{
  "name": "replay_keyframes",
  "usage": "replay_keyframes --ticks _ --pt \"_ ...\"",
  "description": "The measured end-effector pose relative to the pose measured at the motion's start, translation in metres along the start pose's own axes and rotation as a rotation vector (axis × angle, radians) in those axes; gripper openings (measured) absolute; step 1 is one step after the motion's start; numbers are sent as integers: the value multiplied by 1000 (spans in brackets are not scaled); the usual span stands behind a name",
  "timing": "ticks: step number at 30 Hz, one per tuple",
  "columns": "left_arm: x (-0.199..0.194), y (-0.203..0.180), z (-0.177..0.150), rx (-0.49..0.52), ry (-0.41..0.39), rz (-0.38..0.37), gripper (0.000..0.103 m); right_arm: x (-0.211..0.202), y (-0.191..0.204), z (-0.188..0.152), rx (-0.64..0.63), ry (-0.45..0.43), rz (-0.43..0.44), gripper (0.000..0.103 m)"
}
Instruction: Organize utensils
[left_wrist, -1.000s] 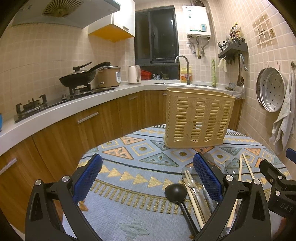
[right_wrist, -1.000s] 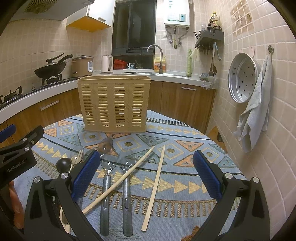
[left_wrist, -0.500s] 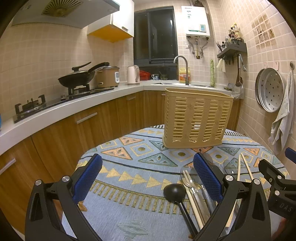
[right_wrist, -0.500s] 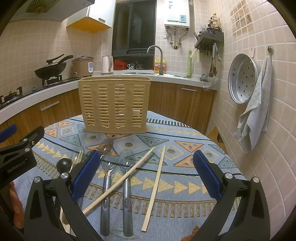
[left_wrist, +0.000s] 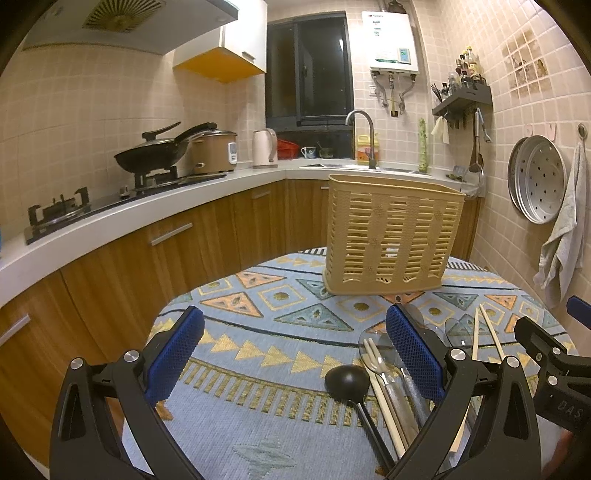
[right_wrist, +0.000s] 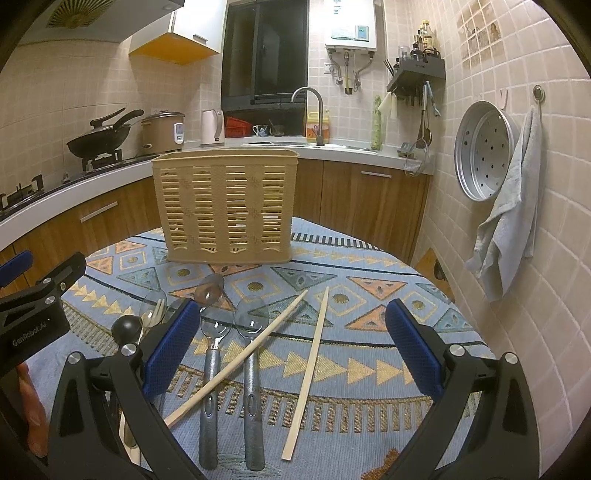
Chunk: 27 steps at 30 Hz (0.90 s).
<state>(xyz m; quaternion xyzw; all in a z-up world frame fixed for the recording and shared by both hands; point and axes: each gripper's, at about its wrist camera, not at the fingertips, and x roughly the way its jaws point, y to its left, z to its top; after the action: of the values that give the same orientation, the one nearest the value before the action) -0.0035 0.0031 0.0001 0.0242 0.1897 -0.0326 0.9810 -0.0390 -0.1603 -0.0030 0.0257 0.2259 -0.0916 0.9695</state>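
My left tongs (left_wrist: 295, 360) are spread wide over the bench (left_wrist: 258, 354), holding nothing, their blue pads well apart above the patterned cloth. My right tongs (right_wrist: 291, 349) are just as wide and also empty.

From the right wrist, the beige slotted utensil basket (right_wrist: 226, 206) stands upright at 12 o'clock on the far side of the bench. Between my right pads lie two metal-handled spoons (right_wrist: 210, 373) side by side, bowls pointing toward the basket. One wooden chopstick (right_wrist: 236, 360) lies diagonally across both spoon handles, touching them; the second chopstick (right_wrist: 306, 373) lies just beside them at 1 o'clock, apart from the spoons. A further spoon (right_wrist: 208, 290) rests nearer the basket at 11 o'clock. At 9 o'clock, beside my left pad, sit a black ladle (right_wrist: 126, 326) and a pale fork (right_wrist: 153, 314) lying in a clear spoon bowl.

From the left wrist, the basket (left_wrist: 391, 236) is at 1 o'clock and the black ladle (left_wrist: 347, 380) lies at 4 o'clock, just beside a bundle of pale and metal handles partly hidden behind my right-side pad. The other tongs show at the far right edge.
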Motion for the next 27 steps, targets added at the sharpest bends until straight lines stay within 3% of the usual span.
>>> replay_keyframes --ticks 6,11,14,15,19,21,25,27 --pt "0 -1 0 0 0 -1 96 1 -1 0 8 4 -9 96" --pt "0 2 0 -21 -2 -17 96 -3 -8 -2 58 -4 -90 96" --pt "8 14 4 -35 66 -68 90 0 -14 2 63 41 -38 96" --pt "12 20 7 -40 100 -89 87 1 -18 5 61 70 -30 96" --pt "37 46 22 -44 371 -297 76 5 -21 24 -8 150 -20 96" --pt "51 51 27 -47 492 -370 68 13 -23 38 -41 217 -9 88" --pt "78 47 24 -45 678 -460 62 36 -35 55 -14 347 110 78" --pt "92 38 14 -66 780 -503 54 55 -42 59 6 437 157 73"
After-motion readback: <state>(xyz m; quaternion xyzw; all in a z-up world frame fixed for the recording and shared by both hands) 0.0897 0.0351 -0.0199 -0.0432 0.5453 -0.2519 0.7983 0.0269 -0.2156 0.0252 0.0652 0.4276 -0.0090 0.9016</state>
